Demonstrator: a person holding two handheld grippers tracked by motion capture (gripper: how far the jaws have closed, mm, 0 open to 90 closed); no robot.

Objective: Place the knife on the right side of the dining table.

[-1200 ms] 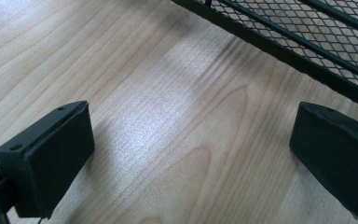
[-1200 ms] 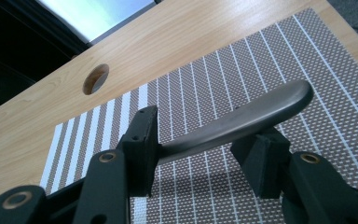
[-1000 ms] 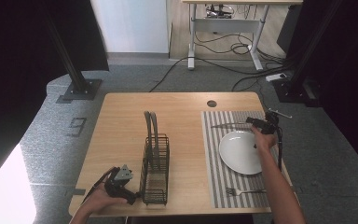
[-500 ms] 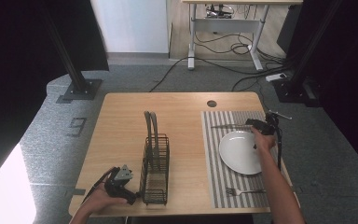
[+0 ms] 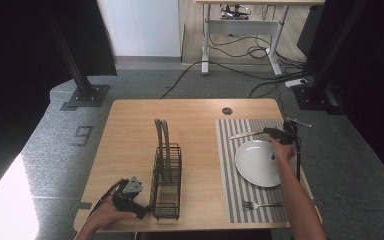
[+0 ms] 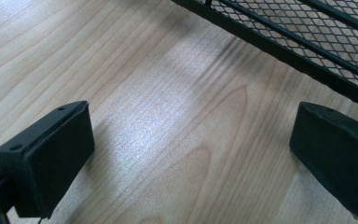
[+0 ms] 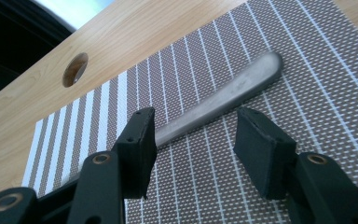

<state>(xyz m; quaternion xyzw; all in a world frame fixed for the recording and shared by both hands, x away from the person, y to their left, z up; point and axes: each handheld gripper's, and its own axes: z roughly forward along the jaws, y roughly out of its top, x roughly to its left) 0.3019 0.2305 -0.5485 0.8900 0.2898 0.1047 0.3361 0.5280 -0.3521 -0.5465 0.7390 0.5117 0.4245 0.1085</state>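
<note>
steel knife (image 7: 223,95) was straddled, not yet gripped, by the spread right gripper (image 7: 193,140); the left gripper (image 6: 191,154) was held apart

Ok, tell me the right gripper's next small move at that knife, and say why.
Probably close the jaws on the knife. The right gripper is low over the striped placemat with its jaws open, and the handle lies between them, passing behind the left pad, neither pad visibly pressing on it. The left gripper rests open beside the wire caddy.
</note>
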